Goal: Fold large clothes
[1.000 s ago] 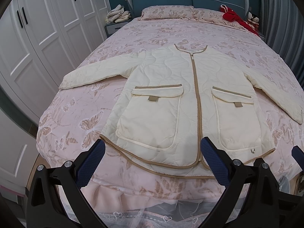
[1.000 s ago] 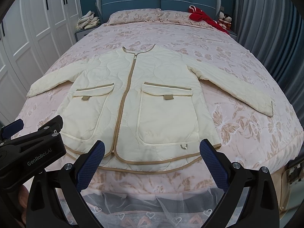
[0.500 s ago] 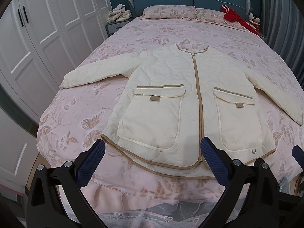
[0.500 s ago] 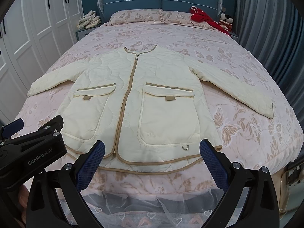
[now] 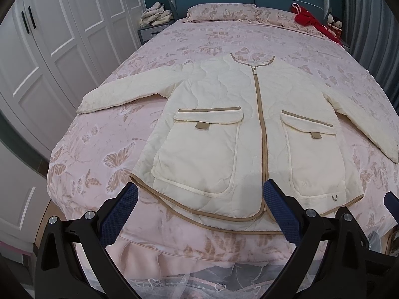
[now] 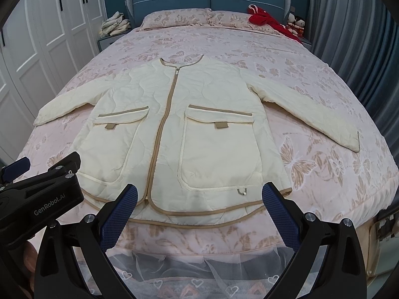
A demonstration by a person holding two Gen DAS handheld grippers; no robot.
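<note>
A cream quilted jacket (image 5: pixel 224 124) with tan trim lies flat and zipped on the pink bed, sleeves spread out to both sides; it also shows in the right wrist view (image 6: pixel 174 129). My left gripper (image 5: pixel 199 204) is open and empty, held over the hem near the jacket's left half. My right gripper (image 6: pixel 199 204) is open and empty, held over the hem near the right pocket. The left gripper's body (image 6: pixel 40 199) shows at the lower left of the right wrist view.
The bed (image 5: pixel 99 164) has a pink butterfly cover and a lace skirt at its foot. Pillows (image 6: pixel 174 17) and a red garment (image 6: pixel 269 22) lie by the blue headboard. White wardrobes (image 5: pixel 49 49) stand on the left, grey curtains (image 6: pixel 349 37) on the right.
Both grippers have moved slightly forward and up toward the jacket's hem. The jacket has not moved, and both grippers stay open.
</note>
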